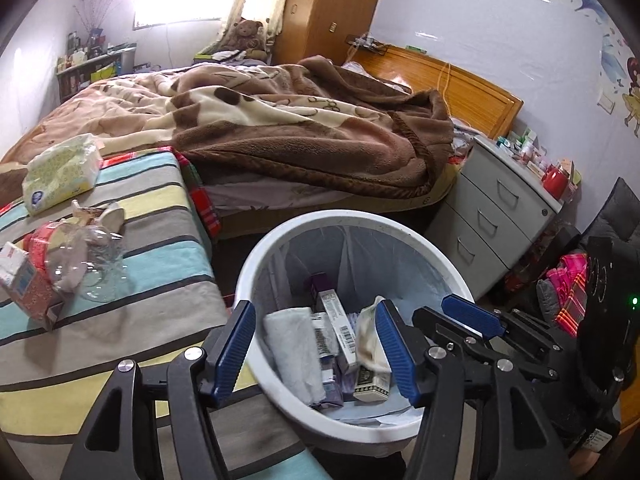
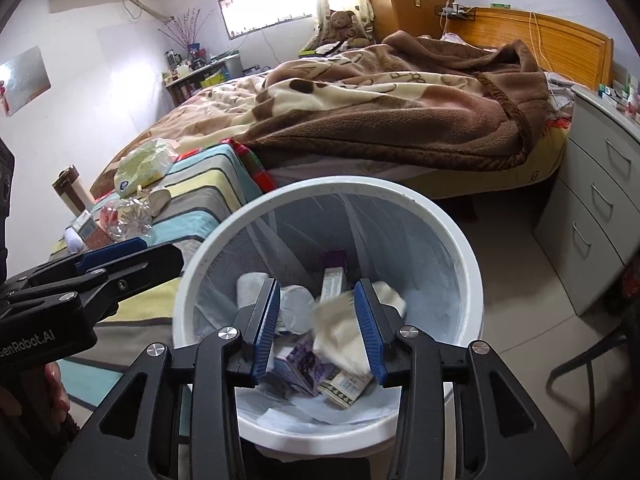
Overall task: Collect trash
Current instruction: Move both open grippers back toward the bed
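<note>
Now I hold both grippers, left gripper (image 1: 316,344) and right gripper (image 2: 318,328), jaws apart and empty, over the white bin (image 2: 460,236) holding 1 blurred wrapper (image 2: 340,328).

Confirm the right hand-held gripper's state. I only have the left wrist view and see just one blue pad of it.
Observer: The right hand-held gripper is open, with nothing between its pads, poised over the white bin.
Operator: Anything past the crushed bottle on the striped table?
Observer: Yes, a brown tumbler with a silver lid stands upright at the far end. I cannot tell whether it is on the table or behind it.
</note>
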A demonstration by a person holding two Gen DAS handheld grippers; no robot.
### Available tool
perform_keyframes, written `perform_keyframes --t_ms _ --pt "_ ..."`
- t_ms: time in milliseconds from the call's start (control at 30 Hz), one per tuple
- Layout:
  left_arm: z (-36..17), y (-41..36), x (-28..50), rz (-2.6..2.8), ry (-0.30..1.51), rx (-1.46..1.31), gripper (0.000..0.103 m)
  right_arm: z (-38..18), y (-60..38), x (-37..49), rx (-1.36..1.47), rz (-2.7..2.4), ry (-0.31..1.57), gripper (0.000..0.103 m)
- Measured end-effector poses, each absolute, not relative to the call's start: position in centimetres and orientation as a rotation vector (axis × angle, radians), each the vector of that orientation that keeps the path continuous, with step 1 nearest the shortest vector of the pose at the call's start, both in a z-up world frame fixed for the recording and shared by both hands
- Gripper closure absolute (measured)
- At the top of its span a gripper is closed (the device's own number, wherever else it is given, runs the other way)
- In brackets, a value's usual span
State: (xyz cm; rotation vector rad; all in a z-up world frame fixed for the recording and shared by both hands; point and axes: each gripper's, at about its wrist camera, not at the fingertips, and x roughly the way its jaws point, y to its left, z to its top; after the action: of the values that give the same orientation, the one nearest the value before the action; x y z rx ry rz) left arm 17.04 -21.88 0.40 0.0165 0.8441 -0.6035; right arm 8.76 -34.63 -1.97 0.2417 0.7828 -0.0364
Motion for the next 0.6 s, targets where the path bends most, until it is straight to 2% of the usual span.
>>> perform_keyframes --t_ms 267,400,600 --pt "1.5 -18.3 16.5 -0.554 0.818 -0.006 0.041 -1.1 -33.0 9.0 0.228 -0.007 0.751 0.061" --pt "2.0 -16.1 16.2 -0.526 0.802 -0.033 0.041 -0.5 -32.0 9.1 0.226 0.021 0.726 0.055" --pt "2.6 -12.2 16.1 -0.453 0.776 -0.061 0.04 0.0 -30.0 9.7 0.207 0.074 0.705 0.054"
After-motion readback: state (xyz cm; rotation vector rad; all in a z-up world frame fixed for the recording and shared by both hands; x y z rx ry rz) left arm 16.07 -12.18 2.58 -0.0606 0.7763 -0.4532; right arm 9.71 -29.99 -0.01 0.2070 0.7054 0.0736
